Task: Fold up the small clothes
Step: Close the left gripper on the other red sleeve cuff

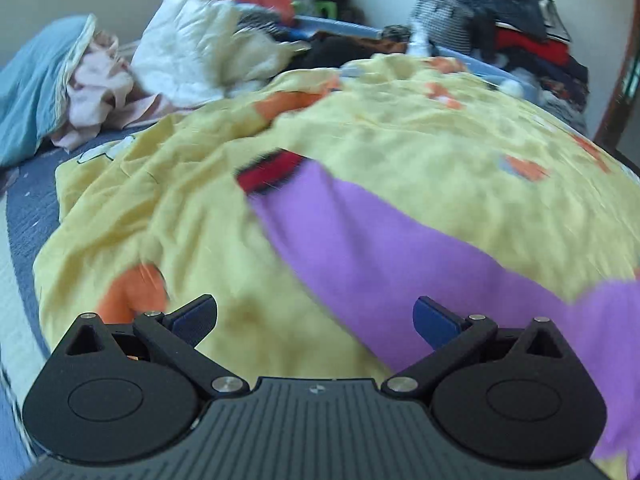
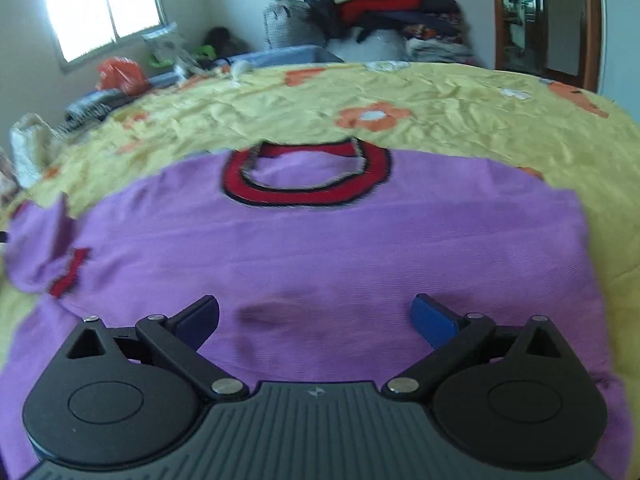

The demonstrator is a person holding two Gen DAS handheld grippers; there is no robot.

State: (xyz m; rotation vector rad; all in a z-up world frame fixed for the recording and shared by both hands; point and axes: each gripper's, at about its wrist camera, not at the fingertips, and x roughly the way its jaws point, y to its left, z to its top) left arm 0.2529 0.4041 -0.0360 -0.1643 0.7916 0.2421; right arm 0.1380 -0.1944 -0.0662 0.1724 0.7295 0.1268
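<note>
A small purple knit sweater with a red, black-edged collar (image 2: 320, 240) is spread flat on the yellow flowered bedspread (image 2: 440, 92). Both the left tongs (image 1: 316, 318) and right tongs (image 2: 316, 318) are spread wide, empty. No fold is seen yet; sleeves and body remain to be folded.

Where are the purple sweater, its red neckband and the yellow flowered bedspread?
purple sweater (image 2: 320, 248): right wrist view, on the chest panel below the neck.
red neckband (image 2: 308, 194): right wrist view, on the lower front curve of the band.
yellow flowered bedspread (image 2: 460, 92): right wrist view, on bare fabric beyond the sweater.
</note>
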